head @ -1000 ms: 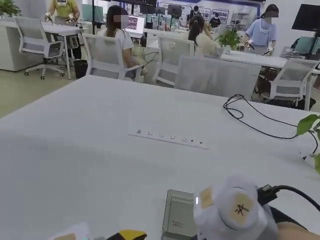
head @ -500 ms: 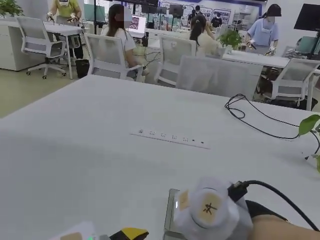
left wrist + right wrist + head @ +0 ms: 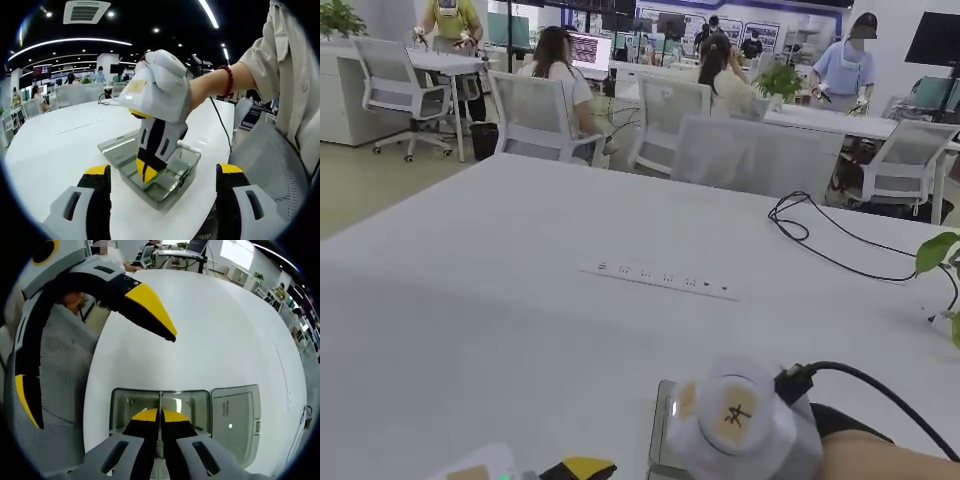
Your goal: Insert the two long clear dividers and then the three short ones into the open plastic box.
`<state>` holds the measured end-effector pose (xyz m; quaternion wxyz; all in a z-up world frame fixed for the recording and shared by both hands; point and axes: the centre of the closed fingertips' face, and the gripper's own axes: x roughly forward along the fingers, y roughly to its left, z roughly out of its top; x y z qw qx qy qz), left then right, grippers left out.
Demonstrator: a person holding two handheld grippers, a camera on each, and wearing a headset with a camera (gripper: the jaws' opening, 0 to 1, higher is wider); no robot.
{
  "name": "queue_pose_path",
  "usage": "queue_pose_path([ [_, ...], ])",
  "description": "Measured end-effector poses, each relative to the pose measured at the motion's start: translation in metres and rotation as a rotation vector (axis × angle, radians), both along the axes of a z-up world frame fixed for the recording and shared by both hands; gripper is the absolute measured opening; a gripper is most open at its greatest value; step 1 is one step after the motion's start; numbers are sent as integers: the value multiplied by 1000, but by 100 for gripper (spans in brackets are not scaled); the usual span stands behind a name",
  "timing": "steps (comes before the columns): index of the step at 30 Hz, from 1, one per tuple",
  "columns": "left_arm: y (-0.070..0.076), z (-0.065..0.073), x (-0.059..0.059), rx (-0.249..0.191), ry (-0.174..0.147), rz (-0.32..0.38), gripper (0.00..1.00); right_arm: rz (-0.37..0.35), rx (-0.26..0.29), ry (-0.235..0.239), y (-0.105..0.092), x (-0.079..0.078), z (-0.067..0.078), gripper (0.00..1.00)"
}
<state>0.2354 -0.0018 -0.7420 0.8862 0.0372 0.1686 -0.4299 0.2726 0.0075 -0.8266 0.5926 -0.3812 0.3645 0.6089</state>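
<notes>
Box (image 3: pixel 116 410): open on the white table (image 3: pixel 520 330), near the edge by the person; its lid (image 3: pixel 235 415) lies flat, joined to 1 side.
Divider (image 3: pixel 160 398): 1 thin clear piece, seen edge-on, standing inside the box about the middle.
Right gripper (image 3: pixel 160 416): points down into the box, the 2 jaws pressed together on the divider.
Left gripper (image 3: pixel 163 171): near the box, apart from it, jaws spread wide, holding nothing.
Farther on the table: a power strip (image 3: pixel 660 278), then a black cable (image 3: pixel 820 240).

Plastic box (image 3: pixel 658 440) in head view mostly behind right gripper (image 3: pixel 160 416), cut by bottom edge; divider (image 3: pixel 160 399) edge-on, barely discernible
</notes>
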Motion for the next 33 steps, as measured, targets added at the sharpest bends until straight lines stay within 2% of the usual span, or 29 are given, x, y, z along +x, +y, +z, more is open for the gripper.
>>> queue_pose_path([
  [4, 0, 0, 0, 4, 1, -1, 89, -5, 18, -2, -2, 1, 3, 7],
  [12, -2, -1, -1, 13, 4, -4, 94, -89, 97, 54, -3, -2, 15, 17],
  [21, -2, 1, -1, 7, 8, 4, 97, -134, 149, 93, -12, -6, 29, 27],
  [33, -2, 1, -1, 11, 12, 18, 98, -154, 175, 78, -37, -8, 42, 33],
])
